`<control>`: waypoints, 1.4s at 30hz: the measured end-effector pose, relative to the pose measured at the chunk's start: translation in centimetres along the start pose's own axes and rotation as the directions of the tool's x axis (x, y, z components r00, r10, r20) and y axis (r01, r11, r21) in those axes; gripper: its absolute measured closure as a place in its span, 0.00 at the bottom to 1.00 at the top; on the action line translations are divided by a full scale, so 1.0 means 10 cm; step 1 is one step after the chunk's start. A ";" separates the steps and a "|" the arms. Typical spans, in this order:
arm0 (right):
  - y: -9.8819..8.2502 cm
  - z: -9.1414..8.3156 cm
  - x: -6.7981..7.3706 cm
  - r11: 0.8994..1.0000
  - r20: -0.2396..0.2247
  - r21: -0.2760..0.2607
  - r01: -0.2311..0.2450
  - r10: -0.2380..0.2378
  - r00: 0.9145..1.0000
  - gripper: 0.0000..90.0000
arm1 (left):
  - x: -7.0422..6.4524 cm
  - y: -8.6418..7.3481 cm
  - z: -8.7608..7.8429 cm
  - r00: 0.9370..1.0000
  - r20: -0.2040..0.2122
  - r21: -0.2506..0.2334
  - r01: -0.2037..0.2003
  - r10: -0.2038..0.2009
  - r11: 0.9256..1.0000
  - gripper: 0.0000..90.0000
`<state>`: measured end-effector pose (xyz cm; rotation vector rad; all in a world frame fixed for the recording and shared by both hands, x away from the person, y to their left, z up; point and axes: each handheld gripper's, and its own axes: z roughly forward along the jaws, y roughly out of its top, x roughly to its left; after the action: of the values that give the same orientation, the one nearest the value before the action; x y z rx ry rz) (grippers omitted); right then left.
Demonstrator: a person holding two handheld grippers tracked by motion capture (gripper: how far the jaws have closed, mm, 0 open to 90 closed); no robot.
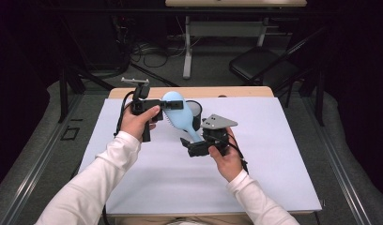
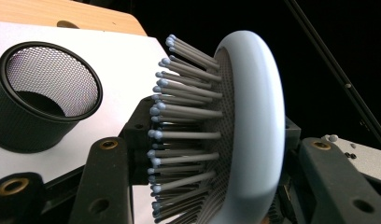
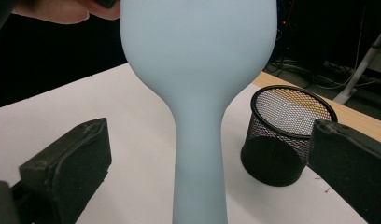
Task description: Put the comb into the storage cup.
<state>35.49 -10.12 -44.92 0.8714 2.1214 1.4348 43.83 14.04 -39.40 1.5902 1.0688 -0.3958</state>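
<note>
The person's left hand (image 1: 140,121) holds the left gripper (image 1: 167,105) above the bench (image 1: 274,154), and its jaws are closed on the head of one light blue hairbrush (image 1: 176,107). In the left gripper view the brush head (image 2: 244,126) stands on edge between the two jaws, one jaw against the bristle side and one against the smooth back, with the grey bristles (image 2: 179,126) pointing left. One black mesh cup (image 2: 44,98) stands upright on the white sheet (image 2: 118,65) to the left of this gripper's jaws, open end up, apart from the brush.

Just right of the left gripper, the brush runs down and to the right, and its handle reaches the right gripper (image 1: 189,144), which the right hand (image 1: 227,157) holds with one grey three-cornered plate (image 1: 218,122) on top. In the right gripper view the handle (image 3: 198,154) rises between the two jaws, which stand wide on either side with clear gaps, so this gripper is open around the handle and not pressing it. The mesh cup (image 3: 284,137) sits on the bench beyond the right-hand jaw, beside the handle and not touching it.

In all: one brush, one cup, two grippers, two hands.
</note>
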 end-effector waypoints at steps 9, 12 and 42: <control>0.01 -0.02 0.00 1.000 0.003 -0.003 -0.004 0.004 1.000 0.00 | 0.00 0.01 -0.02 1.000 -0.002 -0.008 -0.001 0.001 1.000 0.55; 0.01 -0.04 -0.01 1.000 0.004 -0.004 -0.009 0.009 1.000 0.00 | 0.00 0.01 -0.03 1.000 -0.010 -0.015 -0.005 0.005 1.000 0.55; -0.01 -0.30 -0.07 1.000 0.031 -0.006 -0.029 0.030 0.999 0.00 | -0.11 0.08 -0.12 0.991 -0.064 -0.075 -0.124 0.119 0.989 0.55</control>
<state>33.96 -12.57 -43.90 0.9210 2.0893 1.4313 43.57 14.73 -37.73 1.5958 1.0144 -0.2228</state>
